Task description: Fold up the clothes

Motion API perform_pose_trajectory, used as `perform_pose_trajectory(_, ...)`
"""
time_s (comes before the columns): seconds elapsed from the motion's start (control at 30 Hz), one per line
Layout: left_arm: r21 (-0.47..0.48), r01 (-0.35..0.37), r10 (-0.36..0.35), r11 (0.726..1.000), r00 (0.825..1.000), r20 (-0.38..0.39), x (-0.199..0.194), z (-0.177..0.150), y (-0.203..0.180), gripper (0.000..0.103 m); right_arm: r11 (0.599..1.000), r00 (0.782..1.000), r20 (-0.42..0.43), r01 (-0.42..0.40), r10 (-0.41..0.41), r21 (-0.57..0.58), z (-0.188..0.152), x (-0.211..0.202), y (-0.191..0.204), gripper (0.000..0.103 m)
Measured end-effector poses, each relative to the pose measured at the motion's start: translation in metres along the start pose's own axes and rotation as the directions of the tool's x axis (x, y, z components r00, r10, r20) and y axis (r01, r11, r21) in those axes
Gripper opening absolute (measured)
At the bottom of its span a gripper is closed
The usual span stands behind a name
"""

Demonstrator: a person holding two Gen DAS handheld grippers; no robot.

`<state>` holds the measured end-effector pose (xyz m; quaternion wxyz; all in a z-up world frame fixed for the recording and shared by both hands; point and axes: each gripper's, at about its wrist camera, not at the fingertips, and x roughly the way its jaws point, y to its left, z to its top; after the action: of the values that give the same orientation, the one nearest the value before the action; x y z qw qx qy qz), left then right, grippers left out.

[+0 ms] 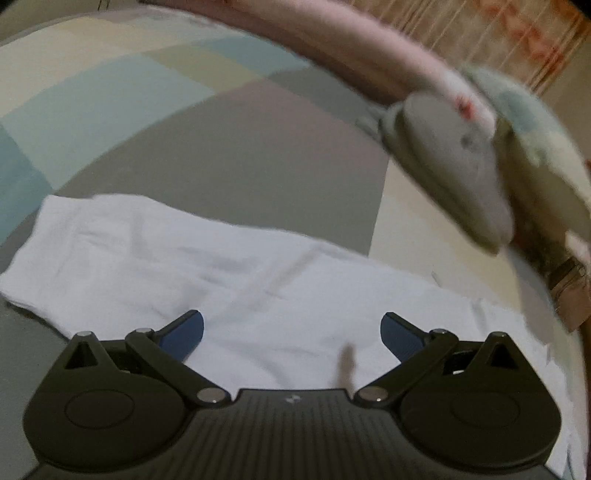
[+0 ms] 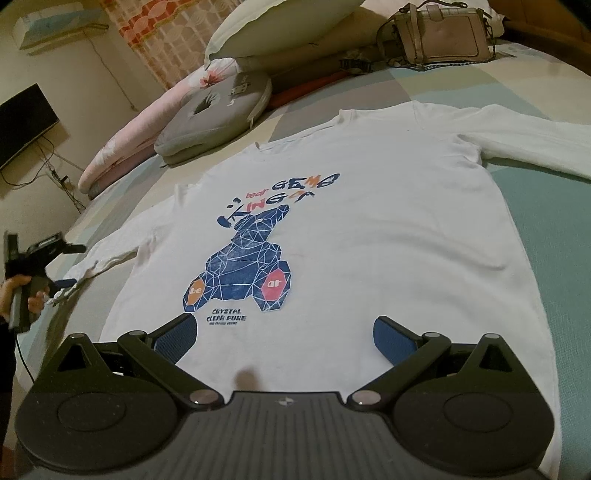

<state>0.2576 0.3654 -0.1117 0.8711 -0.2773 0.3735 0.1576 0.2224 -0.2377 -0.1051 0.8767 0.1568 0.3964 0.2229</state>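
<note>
A white long-sleeved shirt (image 2: 369, 236) with a blue bear print lies flat, front side up, on the bed in the right wrist view. My right gripper (image 2: 286, 338) hangs open over its hem, blue pads wide apart with nothing between them. The shirt's left sleeve (image 1: 207, 258) stretches across the left wrist view. My left gripper (image 1: 295, 332) is open just above this sleeve, holding nothing. From the right wrist view that left gripper (image 2: 68, 267) appears at the sleeve's end, held by a hand (image 2: 33, 301).
The bedspread (image 2: 546, 236) is a pastel patchwork. A grey cushion (image 2: 214, 110), a pink pillow (image 2: 122, 140) and a white pillow (image 2: 273, 26) line the head end. A beige handbag (image 2: 439, 33) sits at the far right. A TV (image 2: 26, 122) hangs on the left wall.
</note>
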Motion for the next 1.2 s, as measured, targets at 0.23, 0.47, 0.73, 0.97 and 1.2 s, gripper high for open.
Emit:
perform_pose_trajectory(0.23, -0.035, -0.096, 0.098, 0.995, 0.994, 0.048, -0.009, 0.020, 0.011, 0.101, 1.000, 1.000, 0.003, 0.007, -0.007, -0.006, 0.000, 0.001, 0.001, 0.103)
perform_pose_trajectory(0.47, 0.069, -0.208, 0.208, 0.976, 0.978, 0.005, 0.024, 0.032, -0.005, 0.102, 1.000, 1.000, 0.011, 0.016, -0.016, -0.013, -0.001, 0.002, 0.001, 0.103)
perform_pose_trajectory(0.73, 0.082, -0.294, 0.292, 0.952, 0.956, 0.040, 0.059, 0.048, -0.003, 0.103, 0.998, 0.999, 0.028, 0.048, -0.047, -0.048, -0.002, 0.008, 0.004, 0.103)
perform_pose_trajectory(0.97, 0.053, -0.060, 0.061, 0.997, 0.998, -0.017, 0.041, 0.035, -0.018, 0.102, 0.997, 0.998, 0.030, 0.055, -0.053, -0.050, -0.002, 0.007, 0.006, 0.103)
perform_pose_trajectory(1.2, 0.054, 0.008, -0.008, 0.998, 1.000, -0.011, 0.049, 0.034, -0.030, 0.102, 0.998, 0.999, 0.028, 0.044, -0.043, -0.032, -0.002, 0.005, 0.004, 0.103)
